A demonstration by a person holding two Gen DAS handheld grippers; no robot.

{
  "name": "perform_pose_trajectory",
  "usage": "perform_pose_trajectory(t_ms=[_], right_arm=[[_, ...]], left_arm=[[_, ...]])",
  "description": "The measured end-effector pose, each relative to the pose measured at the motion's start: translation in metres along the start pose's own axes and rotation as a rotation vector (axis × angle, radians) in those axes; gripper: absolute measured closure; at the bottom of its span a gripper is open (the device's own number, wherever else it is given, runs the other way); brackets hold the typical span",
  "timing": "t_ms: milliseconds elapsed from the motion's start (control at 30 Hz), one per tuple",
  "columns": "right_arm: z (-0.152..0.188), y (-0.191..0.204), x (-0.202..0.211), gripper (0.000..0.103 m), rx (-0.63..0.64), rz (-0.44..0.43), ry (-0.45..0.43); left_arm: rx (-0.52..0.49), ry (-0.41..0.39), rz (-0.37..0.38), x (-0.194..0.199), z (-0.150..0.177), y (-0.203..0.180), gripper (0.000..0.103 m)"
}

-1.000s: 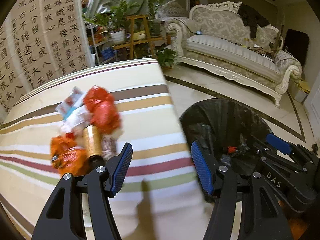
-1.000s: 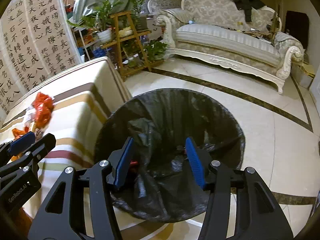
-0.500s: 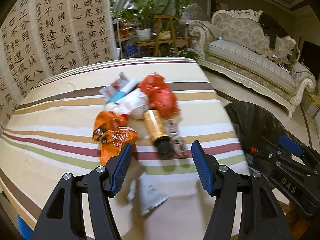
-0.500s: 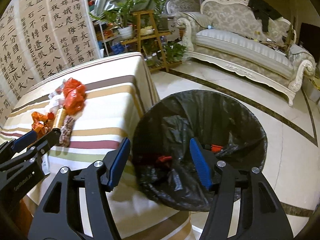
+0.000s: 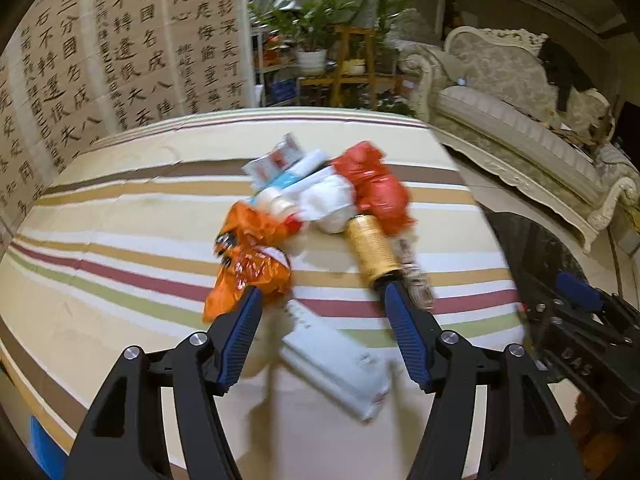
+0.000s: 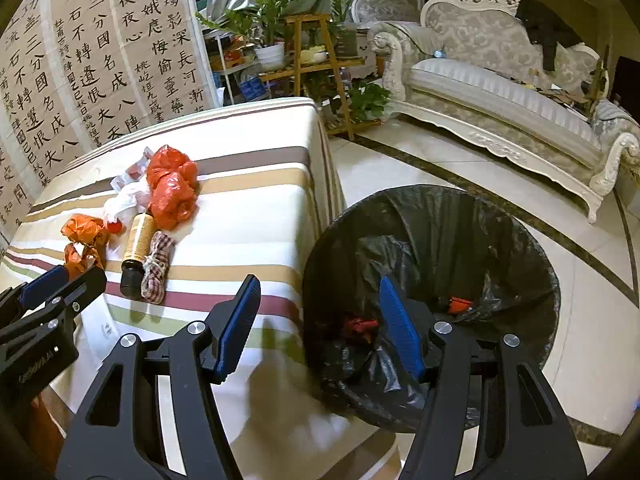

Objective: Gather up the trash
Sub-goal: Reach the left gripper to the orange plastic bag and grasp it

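Warm, dim indoor light fills both views. The strong fisheye lens bends the calligraphy screen (image 5: 120, 52) and the sofa (image 6: 500, 80) toward black vignetted corners. The left wrist view is smeared by motion: the white packet (image 5: 336, 364) and orange wrapper (image 5: 248, 264) are soft. The right wrist view is sharper. Soft shadows lie on the striped cloth (image 6: 248, 208) at lower centre, and the floor tiles (image 6: 420, 160) show pale glare.

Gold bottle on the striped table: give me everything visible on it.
The gold bottle lies on its side on the striped tablecloth. The body is a ribbed-looking gold cylinder, apparently plastic or foil-wrapped, with a dark cap end pointing toward the cameras. Its far end touches the red plastic bag; a checked cloth bundle lies against its side. Neither tongs touch it.
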State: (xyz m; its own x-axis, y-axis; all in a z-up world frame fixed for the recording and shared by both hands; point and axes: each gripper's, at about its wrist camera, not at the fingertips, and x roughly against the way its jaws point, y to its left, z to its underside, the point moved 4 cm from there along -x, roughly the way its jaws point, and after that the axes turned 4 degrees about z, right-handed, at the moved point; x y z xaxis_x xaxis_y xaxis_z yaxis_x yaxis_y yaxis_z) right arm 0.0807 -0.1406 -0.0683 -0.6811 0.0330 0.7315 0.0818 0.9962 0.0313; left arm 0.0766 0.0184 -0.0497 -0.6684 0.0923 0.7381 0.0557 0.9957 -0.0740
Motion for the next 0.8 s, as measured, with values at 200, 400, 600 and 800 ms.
perform_pose_trajectory(t_ms=[200, 400, 600, 800], right_arm=[[0.003, 0.011, -0.004, 0.042, 0.017, -0.015, 0.011], [0.003, 0.015, -0.006, 0.042, 0.021, -0.02, 0.014], [0.001, 0.018, -0.007, 0.042, 0.026, -0.021, 0.015], [0.0, 0.02, -0.008, 0.042, 0.026, -0.023, 0.016]], left_arm=[[0.055, 0.002, -0.038, 0.003, 0.002, 0.032, 0.04], [0.076, -0.001, -0.048, 0.009, 0.003, 0.044, 0.04], [0.068, -0.004, -0.051, 0.005, -0.002, 0.044, 0.04], [0.059, 0.002, -0.068, -0.011, -0.016, 0.051, 0.04]])
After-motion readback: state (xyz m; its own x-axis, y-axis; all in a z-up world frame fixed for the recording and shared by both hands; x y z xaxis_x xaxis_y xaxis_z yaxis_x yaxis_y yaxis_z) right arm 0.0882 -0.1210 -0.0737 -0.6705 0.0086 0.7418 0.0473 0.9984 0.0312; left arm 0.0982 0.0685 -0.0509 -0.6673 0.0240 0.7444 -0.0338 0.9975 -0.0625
